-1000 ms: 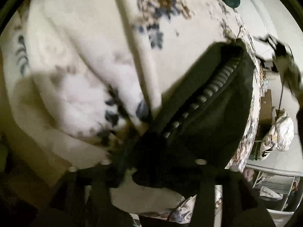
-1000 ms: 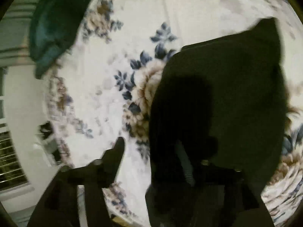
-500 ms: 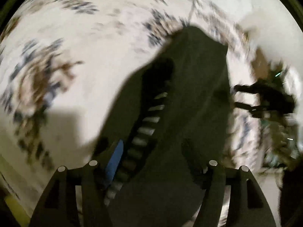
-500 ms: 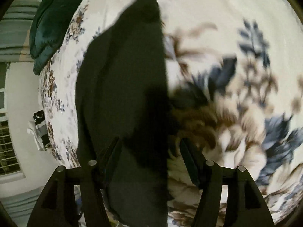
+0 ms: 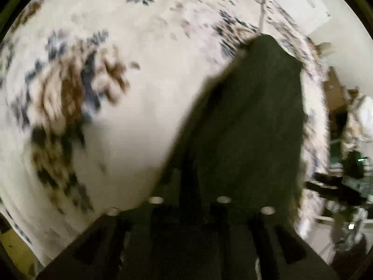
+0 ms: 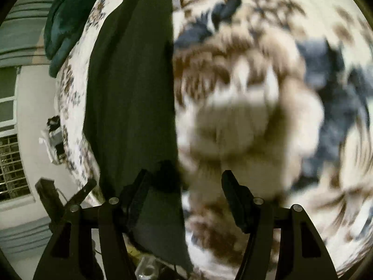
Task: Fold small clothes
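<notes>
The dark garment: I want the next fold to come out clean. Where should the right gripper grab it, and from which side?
Judging by its pose, take the dark garment at its near end, by the long straight edge beside the floral blanket. Bring the open right gripper in from the blanket side, astride that edge. The cloth lies flat as a long strip, so that edge looks easiest to pinch.

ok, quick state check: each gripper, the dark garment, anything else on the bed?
left gripper: shut on dark garment, image blurred
right gripper: open, fingers apart, straddling the garment's edge
dark garment: laid out flat as a long strip on the floral bedspread
teal cloth: bunched at the bed's far edge
</notes>
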{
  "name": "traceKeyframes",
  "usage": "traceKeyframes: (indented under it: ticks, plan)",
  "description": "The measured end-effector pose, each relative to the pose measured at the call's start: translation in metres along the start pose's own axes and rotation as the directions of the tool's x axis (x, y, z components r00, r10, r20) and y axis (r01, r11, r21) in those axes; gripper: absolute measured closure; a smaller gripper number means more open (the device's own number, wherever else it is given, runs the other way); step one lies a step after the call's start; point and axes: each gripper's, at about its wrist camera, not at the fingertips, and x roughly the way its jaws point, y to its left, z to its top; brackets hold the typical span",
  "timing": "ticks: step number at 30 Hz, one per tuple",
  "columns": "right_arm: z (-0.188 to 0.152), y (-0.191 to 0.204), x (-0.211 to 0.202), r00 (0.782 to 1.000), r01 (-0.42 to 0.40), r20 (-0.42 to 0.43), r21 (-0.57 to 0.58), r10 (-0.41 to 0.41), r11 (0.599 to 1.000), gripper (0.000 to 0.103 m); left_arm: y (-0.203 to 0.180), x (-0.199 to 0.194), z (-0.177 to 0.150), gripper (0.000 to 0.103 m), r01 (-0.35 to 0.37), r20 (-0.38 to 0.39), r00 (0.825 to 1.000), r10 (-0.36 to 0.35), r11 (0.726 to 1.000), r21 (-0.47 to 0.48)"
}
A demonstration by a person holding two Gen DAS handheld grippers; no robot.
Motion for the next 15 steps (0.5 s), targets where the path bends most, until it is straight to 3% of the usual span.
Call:
traceKeyframes:
  ticks: [1,2,7,9,11,12,15]
  plan:
    - [-0.014,-0.001,0.002,1.0,-0.008,-0.014,0.004,0.008,1.0,0.037,-0.004,-0.001,-0.008,0.054,-0.001,-0.015,1.0,0.001,1.0,-0.001]
    - [-0.033,-0.002,0.006,0.999,-0.021,-0.033,0.018,0.021,1.0,0.037,-0.005,-0.002,-0.021,0.045,0.004,-0.032,0.999,-0.004,1.0,0.006]
    - [-0.119,-0.001,0.045,0.987,-0.045,-0.148,0.083,0.057,0.996,0.037,0.005,0.018,-0.076,0.045,-0.027,-0.173,0.984,0.035,0.999,0.046]
    - [-0.154,-0.003,0.068,0.979,-0.033,-0.197,0.13,0.059,0.991,0.037,0.005,0.027,-0.091,0.051,-0.073,-0.202,0.975,0.095,0.991,0.114]
    - [-0.185,-0.004,0.09,0.975,-0.001,-0.22,0.177,0.041,0.984,0.037,0.007,0.026,-0.103,0.099,-0.084,-0.188,0.975,0.116,0.982,0.168]
    - [-0.196,-0.004,0.097,0.974,0.009,-0.223,0.188,0.033,0.982,0.037,0.009,0.025,-0.104,0.099,-0.093,-0.187,0.974,0.127,0.979,0.179]
    - [-0.226,-0.005,0.114,0.98,0.035,-0.2,0.24,0.014,0.97,0.041,0.023,0.005,-0.1,0.1,-0.047,-0.148,0.987,0.069,0.988,0.149]
